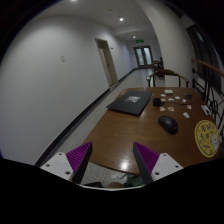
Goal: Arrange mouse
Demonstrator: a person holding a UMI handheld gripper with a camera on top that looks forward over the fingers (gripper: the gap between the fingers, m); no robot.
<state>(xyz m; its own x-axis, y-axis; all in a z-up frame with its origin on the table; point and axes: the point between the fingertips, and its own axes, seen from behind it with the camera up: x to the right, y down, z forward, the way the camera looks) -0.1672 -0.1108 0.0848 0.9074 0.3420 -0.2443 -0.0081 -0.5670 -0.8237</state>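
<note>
A black mouse (168, 124) lies on the brown wooden table (130, 135), ahead of my fingers and to the right. A dark mouse mat (130, 100) lies farther along the table, beyond the mouse and to its left. My gripper (112, 160) is open and empty, held over the near end of the table. Its purple pads (80, 156) stand wide apart with bare table between them.
A round yellow patterned disc (207, 135) lies right of the mouse. Small white items (168, 95) are scattered farther back, with a chair (165, 72) beyond the table's far end. A corridor with white walls and doors (105, 62) runs along the left.
</note>
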